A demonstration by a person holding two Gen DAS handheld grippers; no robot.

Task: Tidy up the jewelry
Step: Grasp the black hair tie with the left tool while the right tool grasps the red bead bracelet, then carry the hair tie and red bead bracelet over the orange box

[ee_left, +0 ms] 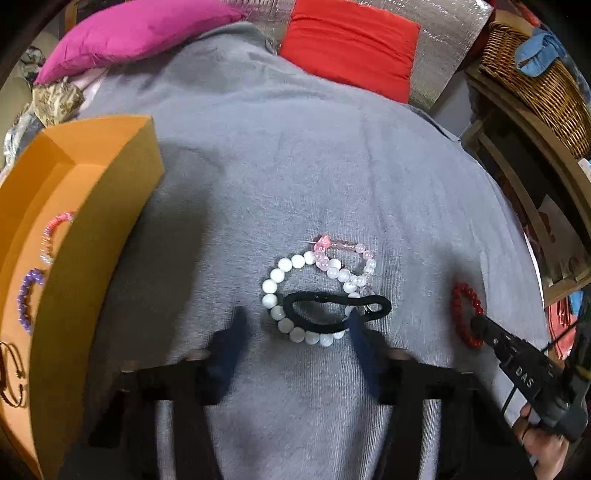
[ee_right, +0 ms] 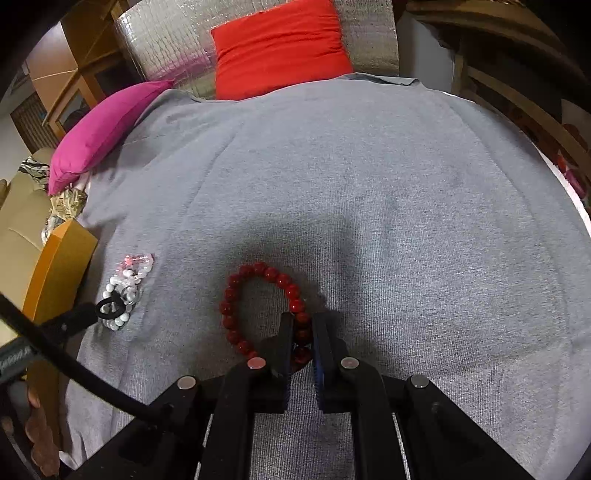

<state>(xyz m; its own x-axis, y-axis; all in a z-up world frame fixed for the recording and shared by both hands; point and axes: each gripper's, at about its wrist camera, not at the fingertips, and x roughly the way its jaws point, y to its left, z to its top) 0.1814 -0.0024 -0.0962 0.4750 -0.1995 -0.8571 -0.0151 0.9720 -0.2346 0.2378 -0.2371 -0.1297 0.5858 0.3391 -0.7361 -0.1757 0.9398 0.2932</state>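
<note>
A white bead bracelet (ee_left: 275,286), a pink and clear bead bracelet (ee_left: 364,258) and a black hair tie (ee_left: 332,308) lie overlapped on the grey cloth (ee_left: 277,166). My left gripper (ee_left: 297,317) is open, its fingers on either side of this pile. A red bead bracelet (ee_right: 258,302) lies on the cloth (ee_right: 369,203). My right gripper (ee_right: 303,330) is shut on the near side of the red bracelet, which also shows in the left wrist view (ee_left: 463,314). The pile shows at the left of the right wrist view (ee_right: 123,291).
An orange box (ee_left: 110,221) stands at the left and holds a pink bracelet (ee_left: 51,236), a purple bracelet (ee_left: 27,295) and dark bangles (ee_left: 11,373). A magenta cushion (ee_left: 129,33) and a red cushion (ee_left: 351,40) lie at the back. A wicker basket (ee_left: 535,85) stands at right.
</note>
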